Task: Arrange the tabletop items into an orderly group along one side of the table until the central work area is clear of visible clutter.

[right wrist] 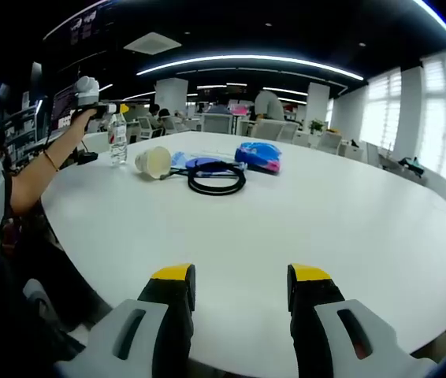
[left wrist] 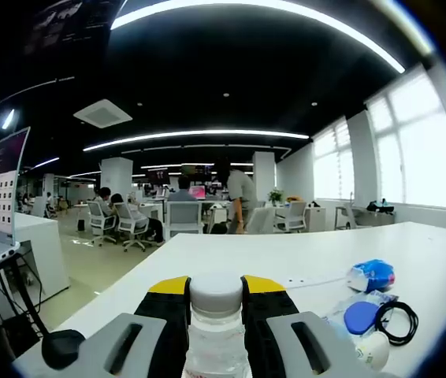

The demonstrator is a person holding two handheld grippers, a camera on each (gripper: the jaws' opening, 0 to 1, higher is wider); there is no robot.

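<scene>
The left gripper (left wrist: 216, 315) is clamped on a clear water bottle (left wrist: 215, 331), its yellow-tipped jaws pressed against both sides just under the white cap. In the right gripper view the same bottle (right wrist: 117, 138) stands upright near the tabletop's far left edge, held by the left gripper (right wrist: 103, 106) in a person's hand (right wrist: 81, 118). The right gripper (right wrist: 241, 287) hangs released, jaws spread apart over bare white tabletop (right wrist: 286, 213) near its closest edge.

Beside the bottle, along the far left side, lie a cream cup (right wrist: 153, 161) on its side, a coiled black cable (right wrist: 217, 178), a blue lid (right wrist: 203, 164) and a blue-and-pink packet (right wrist: 258, 156), close together. The tabletop's middle and right are plain white.

Around it stretches an open office: long curved ceiling lights (left wrist: 199, 134), white pillars, desks with swivel chairs (left wrist: 132, 222), seated people, a standing person (left wrist: 240, 197), and bright windows (left wrist: 420, 150) along the right wall.
</scene>
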